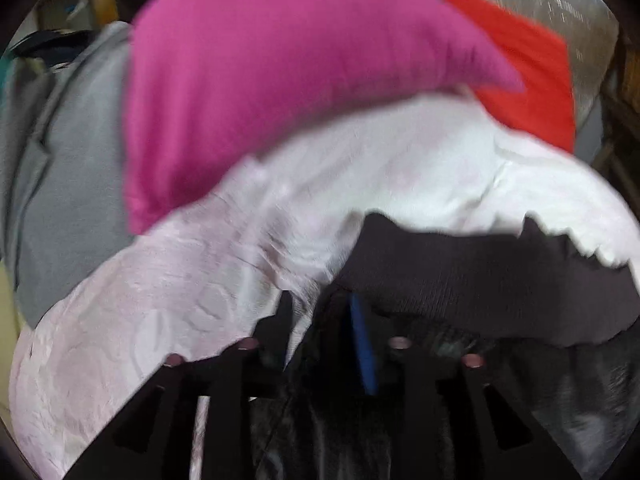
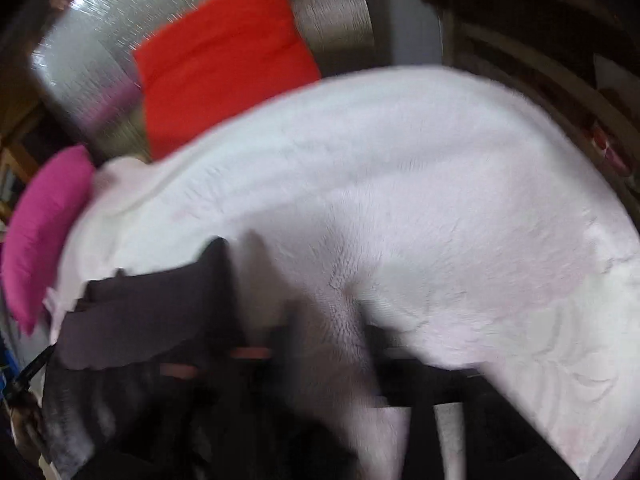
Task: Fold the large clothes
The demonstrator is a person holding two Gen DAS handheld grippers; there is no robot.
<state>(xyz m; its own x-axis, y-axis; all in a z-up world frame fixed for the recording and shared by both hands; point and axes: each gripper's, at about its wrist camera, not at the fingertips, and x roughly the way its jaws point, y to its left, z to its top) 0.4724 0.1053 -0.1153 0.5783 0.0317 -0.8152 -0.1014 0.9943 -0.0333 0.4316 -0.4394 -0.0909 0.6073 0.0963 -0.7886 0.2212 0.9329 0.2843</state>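
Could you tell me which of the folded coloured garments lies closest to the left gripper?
The magenta one: it lies just beyond the white blanket, while the red one sits farther back.

silver foil-like surface (image 2: 100, 64), wood furn. (image 1: 104, 4), dim

I find no readable text, labels, brand names, numbers or signs in either wrist view; both are blurred, showing only plain, unmarked fabric surfaces.

Ahead of me a magenta pillow (image 1: 280, 72) lies beside a red cushion (image 1: 528, 68), both near a silvery textured sheet (image 2: 100, 40). A grey fabric (image 1: 68, 168) sits past the magenta pillow. Everything is blurred.
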